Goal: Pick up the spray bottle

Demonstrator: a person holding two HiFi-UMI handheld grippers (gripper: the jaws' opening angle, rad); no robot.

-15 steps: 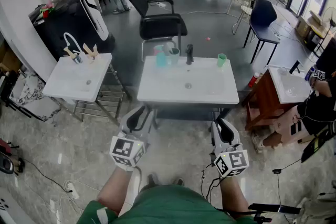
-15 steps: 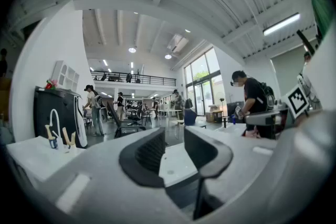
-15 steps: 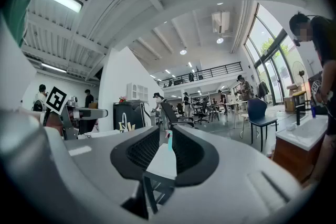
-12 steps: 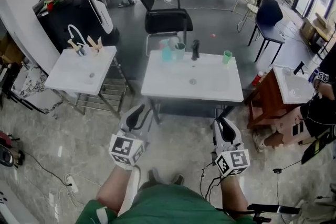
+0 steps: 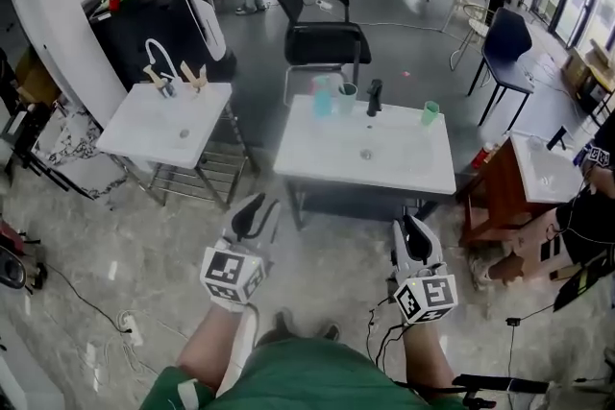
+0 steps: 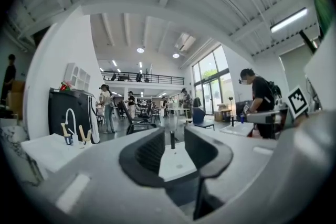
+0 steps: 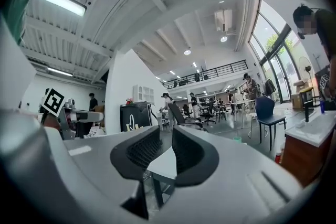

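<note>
The left gripper (image 5: 252, 211) and right gripper (image 5: 410, 230) hang spread and empty, short of the sink table (image 5: 404, 170). The blue spray bottle (image 5: 322, 98) stands at its far edge. It is probably best to approach level and straddle the bottle's body.

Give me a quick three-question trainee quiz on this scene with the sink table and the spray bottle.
1. True or false: the left gripper holds the spray bottle.
2. At which corner of the sink table does the green cup stand? A) far right B) near left C) near right
3. Fill in: the right gripper has its jaws ____ with nothing between them.
Key: 1 false; 2 A; 3 apart.
</note>
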